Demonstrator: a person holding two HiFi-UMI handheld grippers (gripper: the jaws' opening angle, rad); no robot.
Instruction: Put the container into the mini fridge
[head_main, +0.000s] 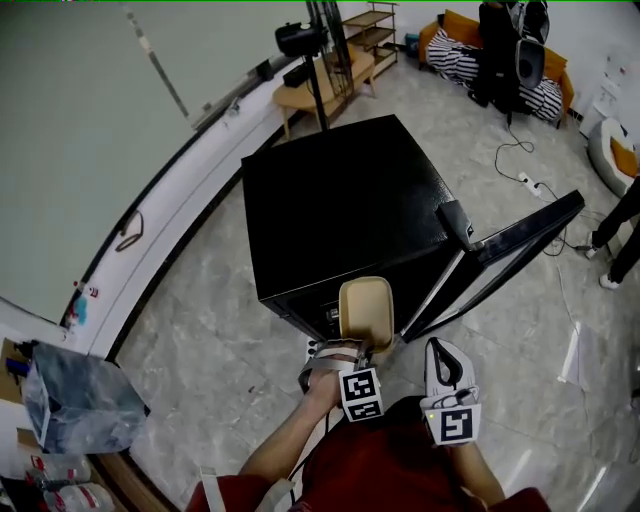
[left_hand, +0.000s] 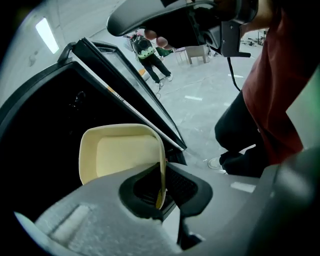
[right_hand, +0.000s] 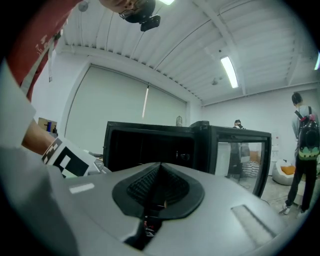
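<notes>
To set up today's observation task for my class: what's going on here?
A person holds a gripper in each hand before a black mini fridge whose door stands open. The left gripper is shut on the rim of a cream container, held in front of the fridge's opening. The right gripper is shut and empty. The container is not yet inside.

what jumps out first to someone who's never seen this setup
A black mini fridge stands in the middle of the floor, its door open to the right. Just in front of its opening, the left gripper holds a cream container by the rim. The right gripper sits beside it, shut and empty.
</notes>
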